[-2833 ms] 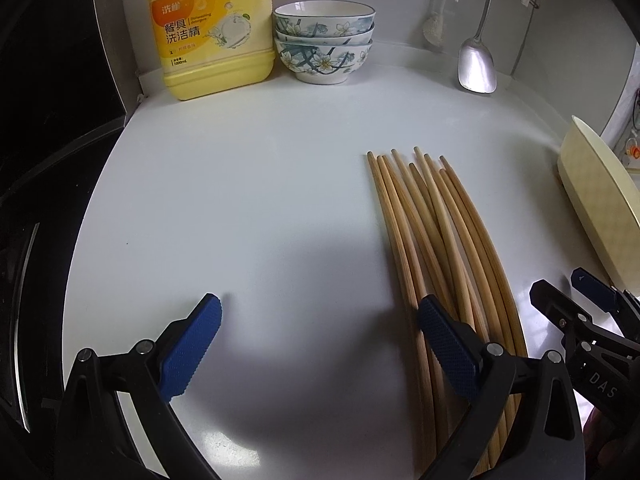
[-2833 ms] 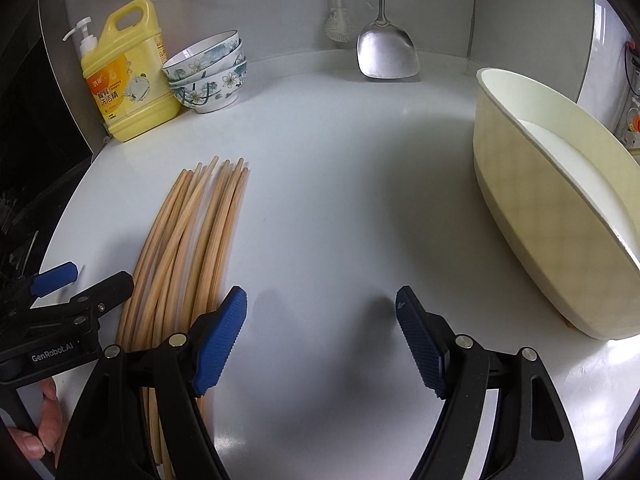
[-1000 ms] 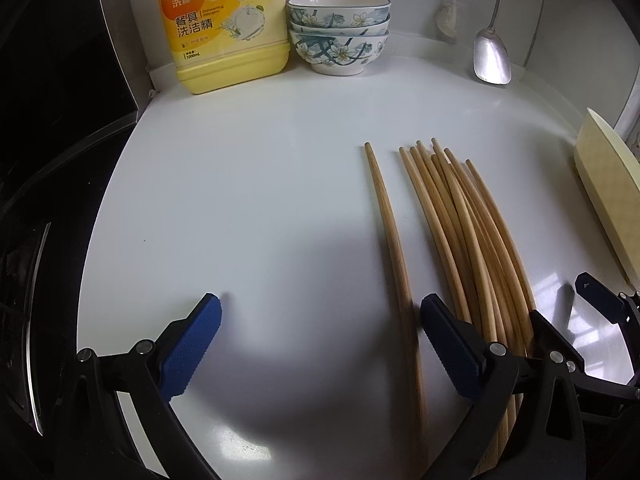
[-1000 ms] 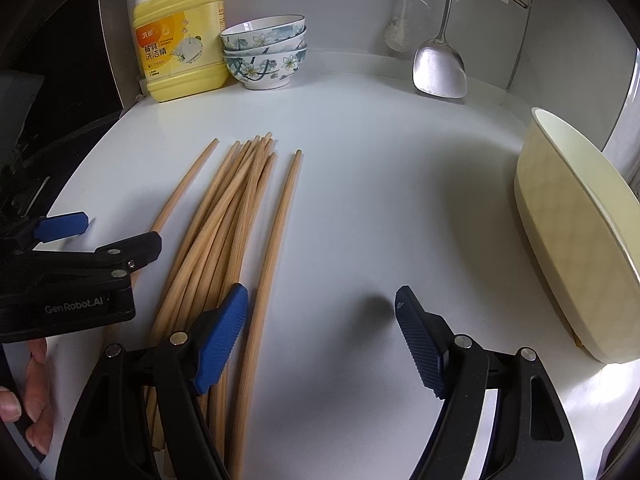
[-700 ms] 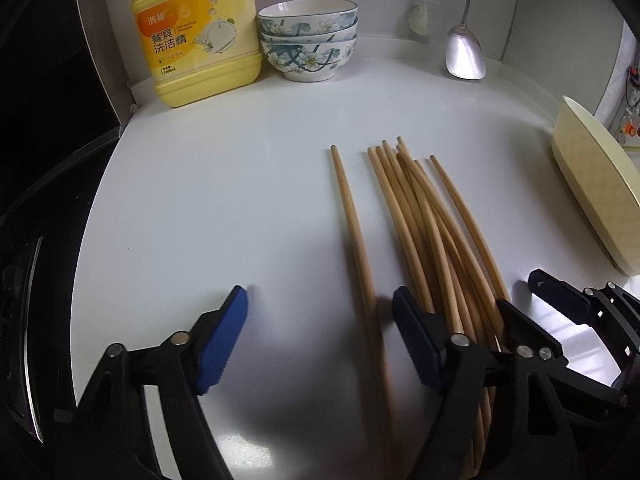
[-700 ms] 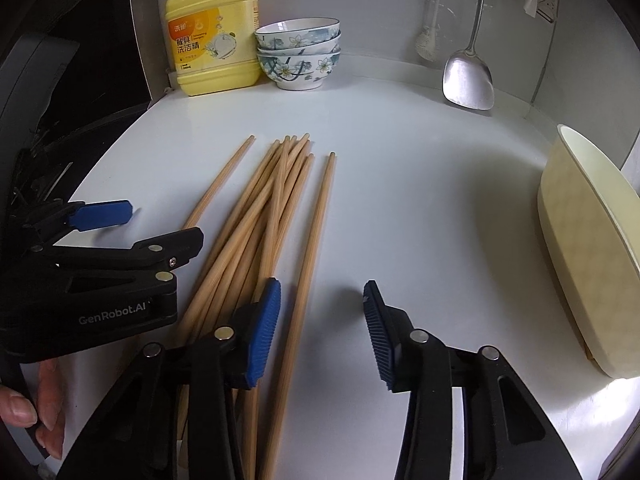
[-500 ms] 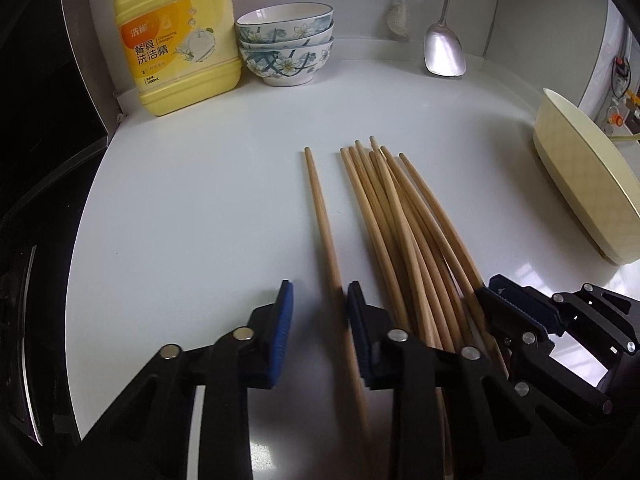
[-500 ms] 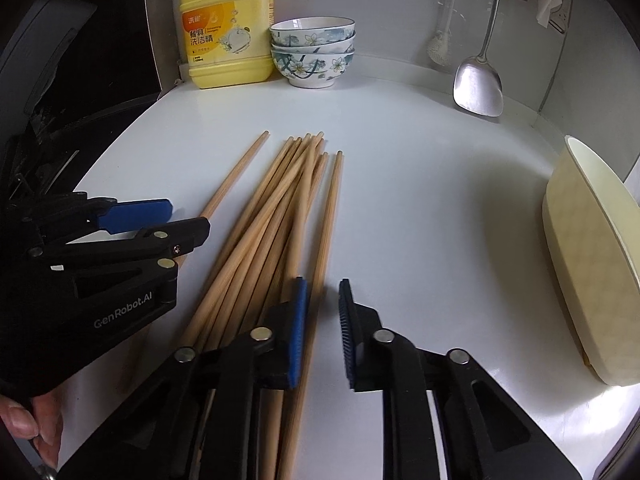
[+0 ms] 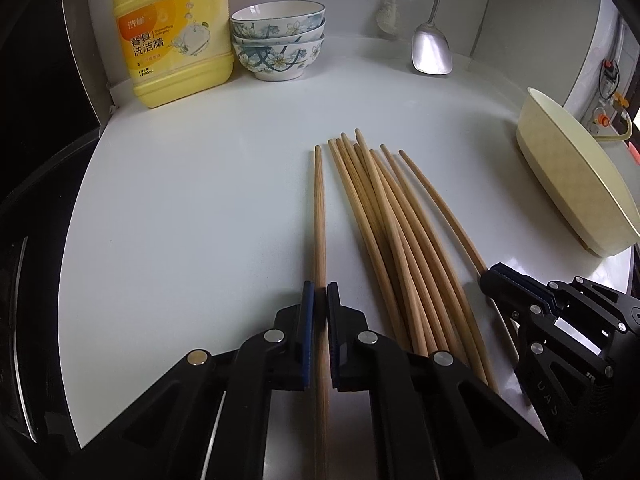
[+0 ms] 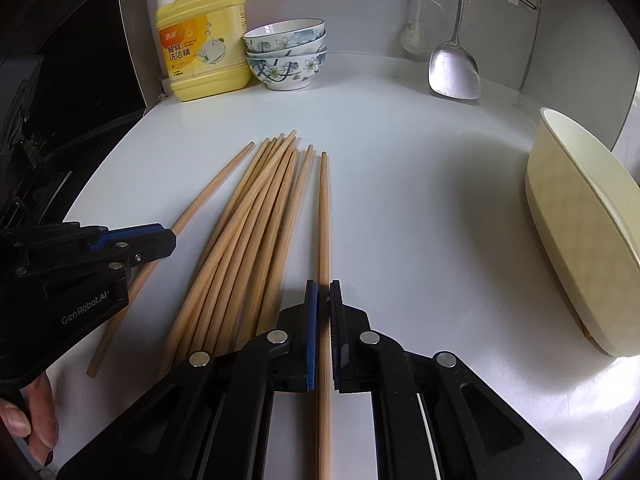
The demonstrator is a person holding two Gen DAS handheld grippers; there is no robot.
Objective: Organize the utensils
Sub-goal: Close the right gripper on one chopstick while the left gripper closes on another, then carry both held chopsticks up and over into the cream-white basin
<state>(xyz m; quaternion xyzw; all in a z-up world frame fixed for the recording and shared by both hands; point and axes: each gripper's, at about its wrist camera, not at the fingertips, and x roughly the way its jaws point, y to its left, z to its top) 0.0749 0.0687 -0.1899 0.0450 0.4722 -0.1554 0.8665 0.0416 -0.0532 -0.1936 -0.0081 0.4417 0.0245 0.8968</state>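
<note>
Both claws are pinching chopsticks on the white table (image 9: 192, 208), and the loose bundle of wooden chopsticks (image 9: 392, 232) is lying between them as the landmark for everything else. The left claw (image 9: 320, 300) is pressing its blue pads together on a single chopstick (image 9: 319, 216) that is lying just to the left of the bundle, apart from it, with its far tip pointing toward the stacked floral bowls (image 9: 279, 40). The right claw (image 10: 323, 300) is clamping another lone chopstick (image 10: 323, 216) just to the right of the bundle, close beside its outermost stick. A person's fingers (image 10: 38, 420) are showing under the left tool's body at the near left of the bundle.

Beyond the bundle, against the back wall, a yellow dish-soap jug (image 9: 172, 40) is standing left of the bowls, touching or nearly touching them. A steel spatula (image 9: 432, 50) is hanging farther right behind the bundle, its blade reaching down to the table's back edge. Well to the right of the bundle a cream oval basin (image 10: 580, 232) is sitting on the table, tilted up on its side
</note>
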